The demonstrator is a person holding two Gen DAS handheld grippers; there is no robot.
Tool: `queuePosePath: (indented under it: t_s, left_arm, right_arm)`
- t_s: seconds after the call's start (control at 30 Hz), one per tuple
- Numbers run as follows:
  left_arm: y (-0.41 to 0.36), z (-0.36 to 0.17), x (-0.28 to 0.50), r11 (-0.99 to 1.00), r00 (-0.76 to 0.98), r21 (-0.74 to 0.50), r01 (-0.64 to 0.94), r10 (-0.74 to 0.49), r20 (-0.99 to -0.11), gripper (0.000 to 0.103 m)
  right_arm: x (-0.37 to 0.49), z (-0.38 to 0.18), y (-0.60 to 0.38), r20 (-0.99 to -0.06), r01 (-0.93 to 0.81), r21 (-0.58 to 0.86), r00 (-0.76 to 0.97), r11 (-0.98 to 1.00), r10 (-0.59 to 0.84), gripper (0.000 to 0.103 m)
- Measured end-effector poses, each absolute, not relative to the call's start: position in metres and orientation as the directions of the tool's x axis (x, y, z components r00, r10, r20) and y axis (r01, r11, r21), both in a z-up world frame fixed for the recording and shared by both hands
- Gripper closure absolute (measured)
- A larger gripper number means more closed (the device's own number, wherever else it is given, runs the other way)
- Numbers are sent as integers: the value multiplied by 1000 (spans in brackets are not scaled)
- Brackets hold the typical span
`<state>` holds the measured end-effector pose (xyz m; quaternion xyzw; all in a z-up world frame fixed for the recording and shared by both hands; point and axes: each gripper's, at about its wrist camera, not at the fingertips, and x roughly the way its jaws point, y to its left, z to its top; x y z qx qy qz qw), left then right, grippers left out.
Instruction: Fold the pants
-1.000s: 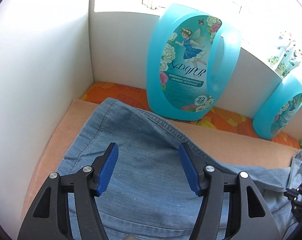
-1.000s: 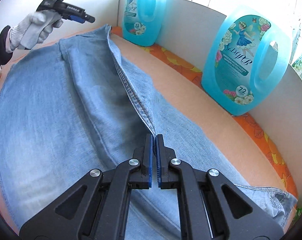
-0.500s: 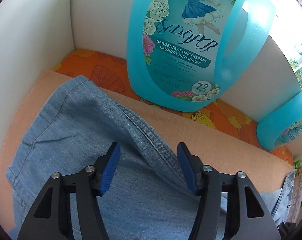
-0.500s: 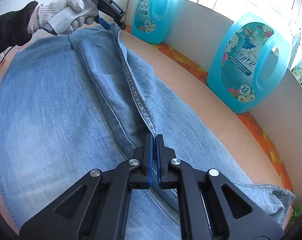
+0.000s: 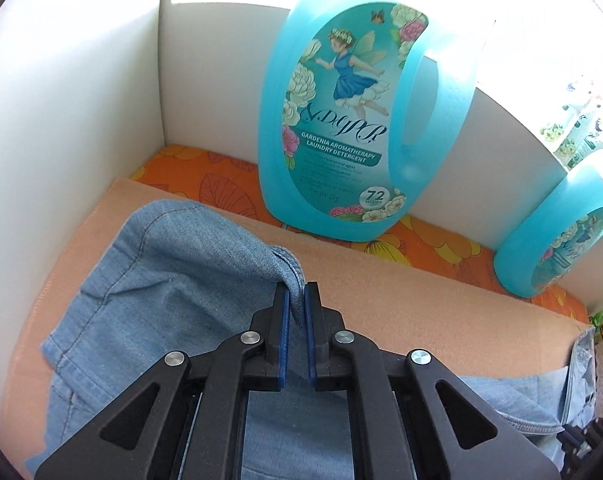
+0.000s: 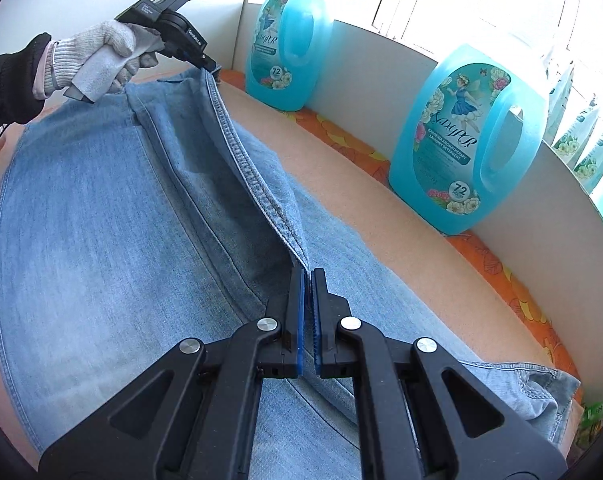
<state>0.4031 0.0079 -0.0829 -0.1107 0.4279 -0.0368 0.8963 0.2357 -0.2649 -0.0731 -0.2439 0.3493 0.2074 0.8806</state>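
- Denim pants (image 6: 101, 208) lie spread across the padded surface (image 6: 381, 200), seam ridge raised.
- Left claw (image 5: 295, 300) and right claw (image 6: 307, 280) each clamp that seam.
- Judgement: lift both ends level, keep the seam taut, carry it over evenly.

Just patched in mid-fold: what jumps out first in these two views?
The jeans fill the orange mat, one seamed edge lifted into a taut ridge between the two grippers. The right gripper is shut on the near end of that seam, and the left gripper pinches a hem corner at the far end, held by a gloved hand. Behind, big turquoise detergent jugs stand against the white wall.
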Motion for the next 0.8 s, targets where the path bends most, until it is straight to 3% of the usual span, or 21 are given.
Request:
queuePosePath:
  t_s: [0.33, 0.57, 0.8]
  left_arm:
    - [44, -45, 278, 954, 719, -298, 34, -231, -656, 98]
    - [66, -74, 197, 944, 710, -329, 10, -238, -663, 98]
    - [83, -122, 154, 950, 633, -309, -37, -217, -743, 98]
  right_arm:
    - [160, -43, -252, -694, -534, -299, 691, 791, 204, 99]
    - [92, -56, -237, -719, -557, -270, 659, 786, 220, 99]
    - [56, -88, -225, -776, -579, -230, 594, 782, 212, 99]
